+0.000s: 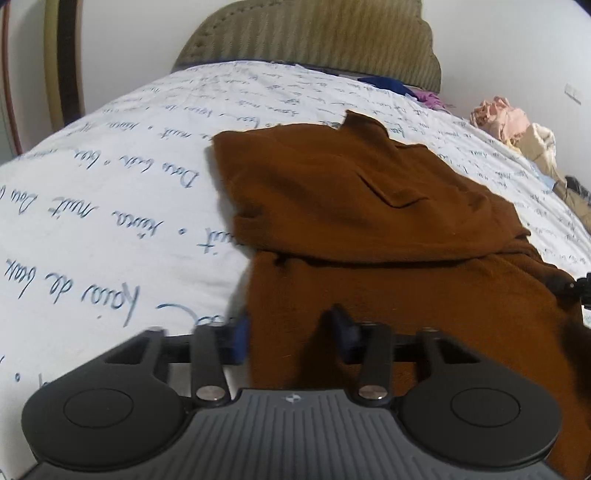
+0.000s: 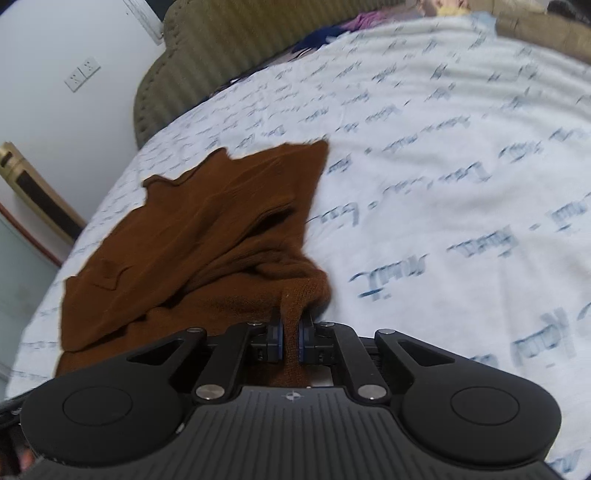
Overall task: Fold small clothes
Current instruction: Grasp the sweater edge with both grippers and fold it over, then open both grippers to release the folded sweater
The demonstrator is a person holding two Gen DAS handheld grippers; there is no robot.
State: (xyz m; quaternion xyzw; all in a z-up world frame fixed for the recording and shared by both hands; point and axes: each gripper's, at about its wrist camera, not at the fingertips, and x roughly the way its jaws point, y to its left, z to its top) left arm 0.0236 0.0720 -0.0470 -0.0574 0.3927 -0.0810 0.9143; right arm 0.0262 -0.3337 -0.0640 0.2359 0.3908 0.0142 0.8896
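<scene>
Rust-brown knit garment mid-frame, on a white bedsheet with blue handwriting print. Olive ribbed corduroy headboard up top, pale pink crumpled cloth upper right.

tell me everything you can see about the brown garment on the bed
The brown garment is a soft, knit-looking piece in rust brown, lying on the white bedsheet printed with blue handwriting. It is partly folded, with an upper layer doubled over the lower one, and creased. Its far edge is uneven. The right gripper is shut on a bunched bit of its near edge, pulling the cloth into a ridge. The left gripper sits at the other near corner, jaws apart with cloth between them.
</scene>
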